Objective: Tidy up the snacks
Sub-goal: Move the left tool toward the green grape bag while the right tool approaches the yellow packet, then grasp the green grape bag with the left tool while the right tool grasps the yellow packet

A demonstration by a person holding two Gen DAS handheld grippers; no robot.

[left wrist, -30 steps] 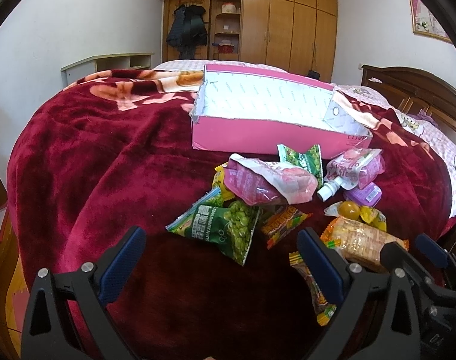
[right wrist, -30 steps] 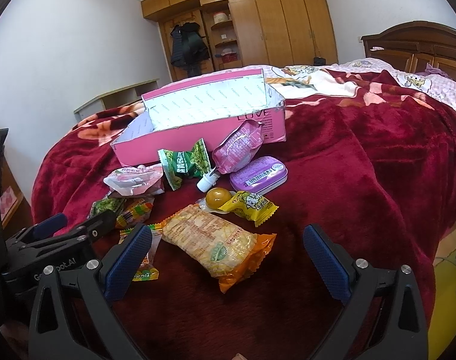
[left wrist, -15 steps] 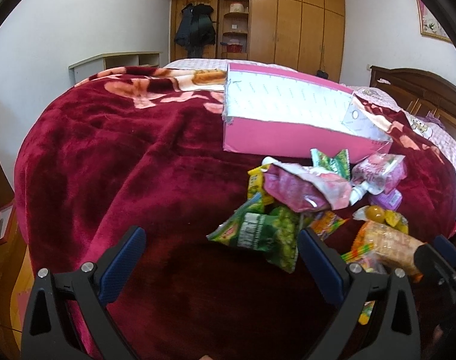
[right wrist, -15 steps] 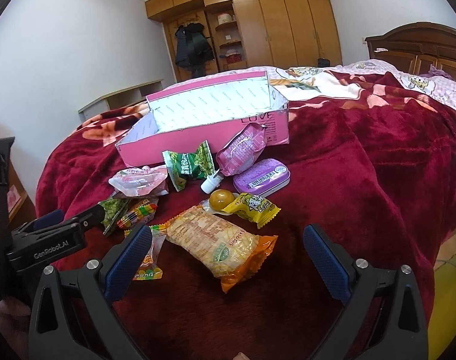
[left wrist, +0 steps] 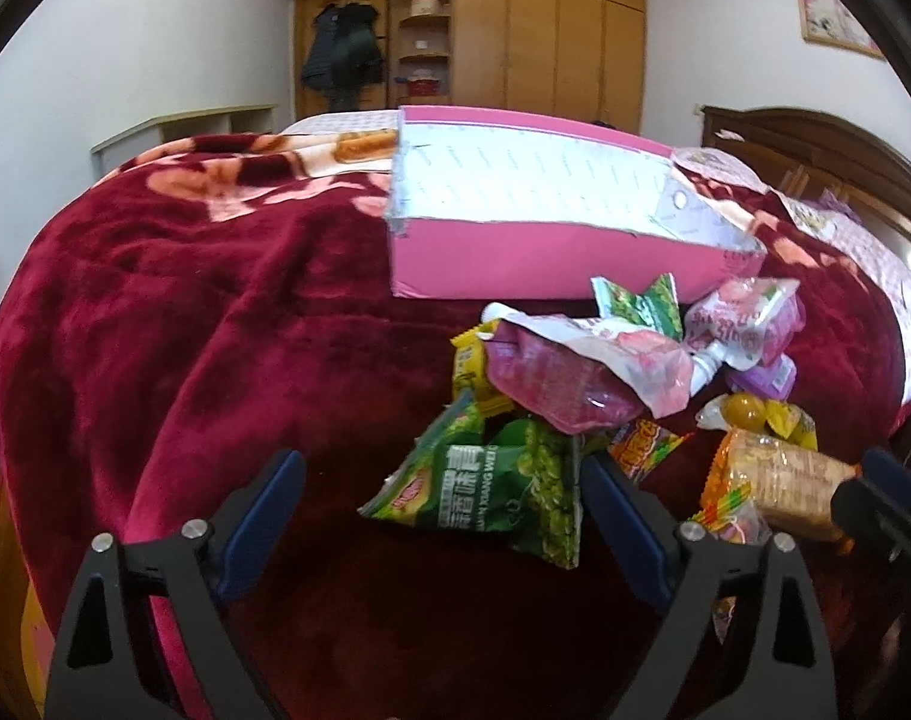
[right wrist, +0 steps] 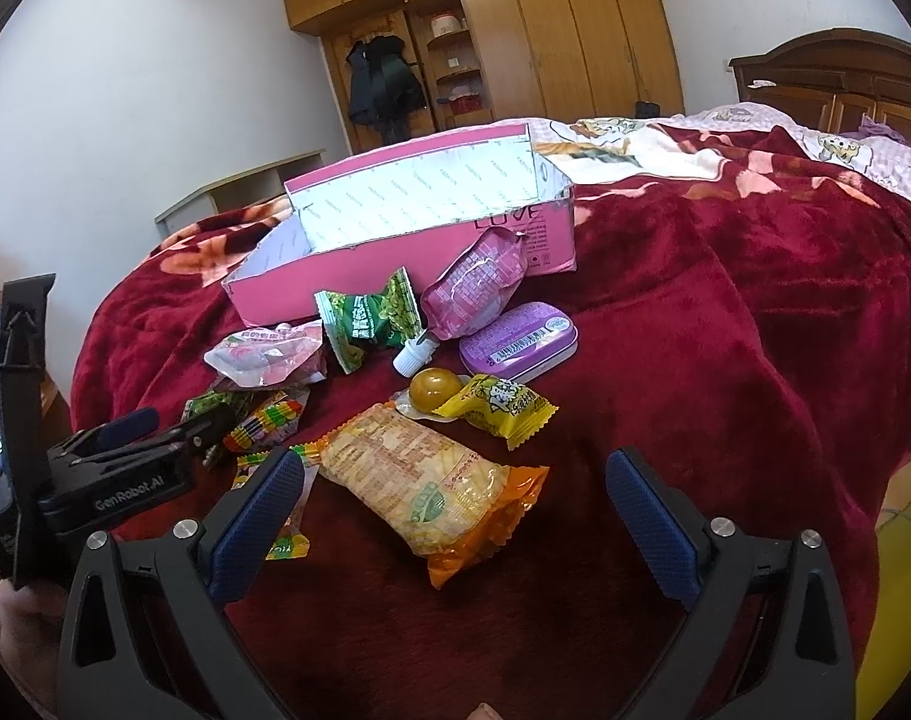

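A pile of snack packets lies on a dark red blanket in front of an open pink box (left wrist: 551, 264) (right wrist: 407, 264). My left gripper (left wrist: 443, 516) is open, with a green pea packet (left wrist: 497, 486) between its fingers, near the right one. A crumpled pink pouch (left wrist: 563, 372) lies behind it. My right gripper (right wrist: 455, 510) is open around an orange cracker packet (right wrist: 431, 480), above or at it. Nearby lie a purple tin (right wrist: 518, 339), a yellow candy (right wrist: 497, 405) and an amber jelly cup (right wrist: 434, 390). The left gripper also shows in the right wrist view (right wrist: 155, 438).
The bed's blanket (left wrist: 185, 330) falls away at the left and near edges. A wooden headboard (right wrist: 839, 84) stands at the right, wardrobes (left wrist: 515, 30) and a low shelf (left wrist: 185, 126) at the back wall. Bare blanket lies left of the box.
My left gripper has moved forward and right, so the green pea packet now lies between its fingers. My right gripper has edged slightly closer to the cracker packet.
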